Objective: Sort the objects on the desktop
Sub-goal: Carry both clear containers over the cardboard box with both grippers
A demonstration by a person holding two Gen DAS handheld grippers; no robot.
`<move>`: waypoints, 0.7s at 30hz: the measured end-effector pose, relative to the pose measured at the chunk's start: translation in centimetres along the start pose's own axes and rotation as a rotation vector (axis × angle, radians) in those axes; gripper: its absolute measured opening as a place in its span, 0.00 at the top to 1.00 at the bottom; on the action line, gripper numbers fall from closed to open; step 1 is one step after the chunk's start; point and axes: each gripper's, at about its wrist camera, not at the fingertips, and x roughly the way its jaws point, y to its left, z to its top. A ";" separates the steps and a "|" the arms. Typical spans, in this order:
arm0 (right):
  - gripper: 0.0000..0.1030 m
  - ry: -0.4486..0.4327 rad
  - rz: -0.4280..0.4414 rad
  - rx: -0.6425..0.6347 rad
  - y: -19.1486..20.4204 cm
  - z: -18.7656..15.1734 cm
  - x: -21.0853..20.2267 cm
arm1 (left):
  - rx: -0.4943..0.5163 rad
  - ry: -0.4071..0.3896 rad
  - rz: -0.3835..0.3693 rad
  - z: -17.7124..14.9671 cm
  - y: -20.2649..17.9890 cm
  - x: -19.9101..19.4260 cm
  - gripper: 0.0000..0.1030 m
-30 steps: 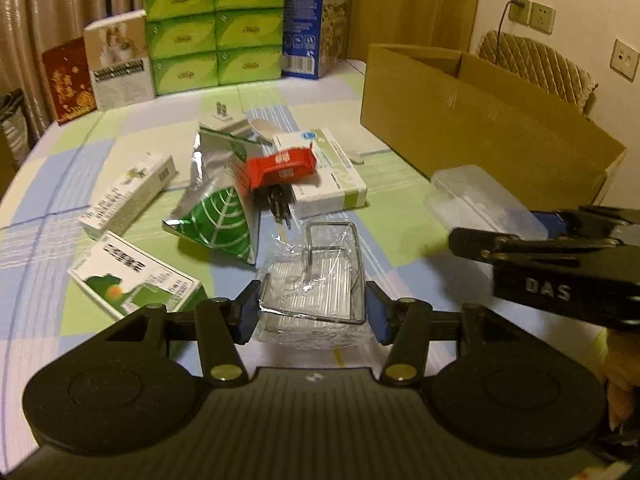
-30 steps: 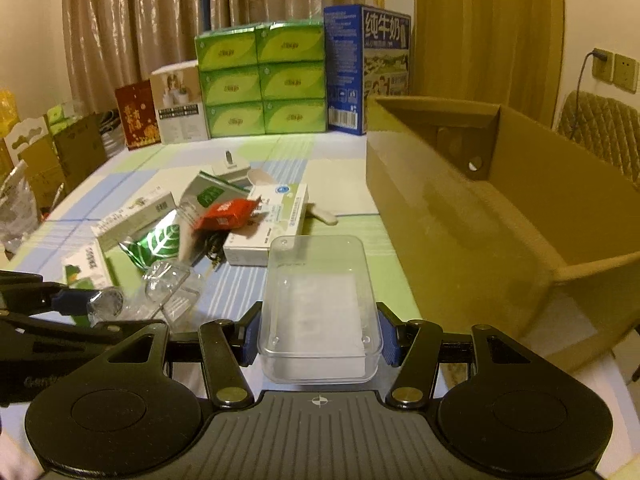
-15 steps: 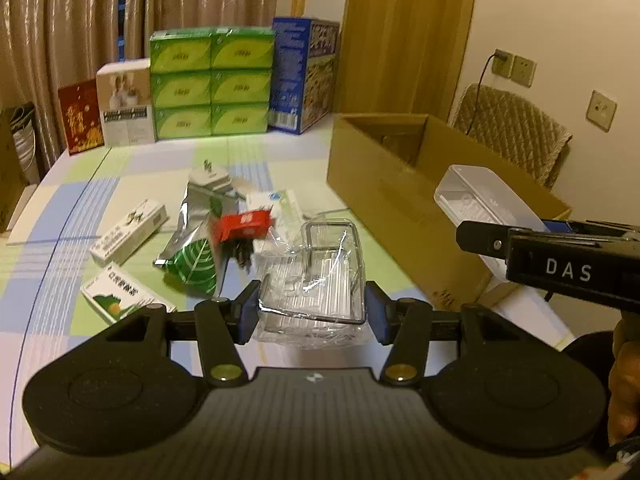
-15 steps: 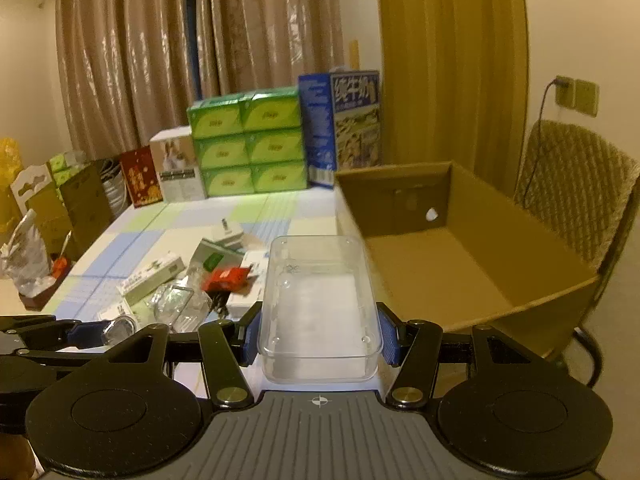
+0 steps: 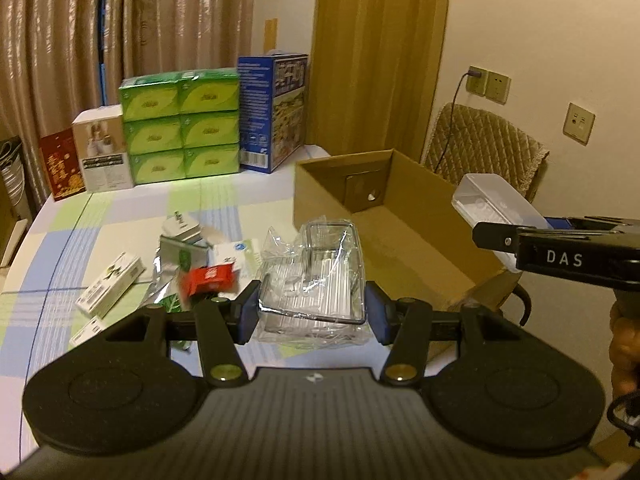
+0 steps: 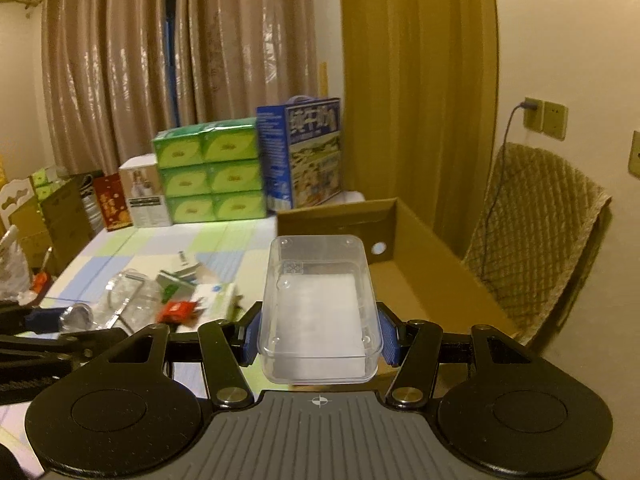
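My left gripper (image 5: 312,310) is shut on a wire rack wrapped in clear plastic (image 5: 316,280), held in the air beside the near left of an open cardboard box (image 5: 400,240). My right gripper (image 6: 318,338) is shut on a clear plastic box (image 6: 318,308), raised above the cardboard box (image 6: 420,280). In the left wrist view the clear plastic box (image 5: 492,200) hangs over the carton's right wall. On the table lie a red packet (image 5: 208,278), a green foil pouch (image 5: 178,256), a white plug adapter (image 5: 180,226) and small medicine boxes (image 5: 112,286).
Stacked green tissue packs (image 5: 180,124), a blue milk carton case (image 5: 272,112), a white box (image 5: 102,152) and a red card (image 5: 60,168) line the table's far edge. A padded chair (image 6: 536,240) stands right of the carton. Curtains hang behind.
Both grippers have risen well above the table with their loads. The right one has carried the clear box from beside the carton to over its open top.
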 end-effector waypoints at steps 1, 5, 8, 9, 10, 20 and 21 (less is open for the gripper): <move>0.48 0.004 -0.004 -0.002 -0.6 0.1 0.3 | 0.002 0.003 -0.006 0.3 -0.3 0.3 0.53; 0.48 0.027 -0.023 -0.016 -2.7 0.2 1.5 | 0.003 0.017 -0.032 1.2 -1.6 1.7 0.53; 0.48 0.044 -0.037 -0.017 -4.2 0.2 2.4 | 0.010 0.027 -0.044 1.5 -2.4 2.8 0.53; 0.48 0.050 -0.039 -0.016 -4.6 0.2 2.8 | 0.016 0.032 -0.048 1.7 -2.6 3.1 0.53; 0.48 0.055 -0.038 -0.011 -5.0 0.3 3.2 | 0.021 0.036 -0.051 1.9 -2.8 3.5 0.53; 0.48 0.097 -0.050 0.001 -7.7 0.6 6.0 | 0.055 0.054 -0.099 4.0 -5.3 7.8 0.53; 0.48 0.100 -0.050 0.001 -7.9 0.6 6.2 | 0.056 0.056 -0.105 4.2 -5.6 8.3 0.53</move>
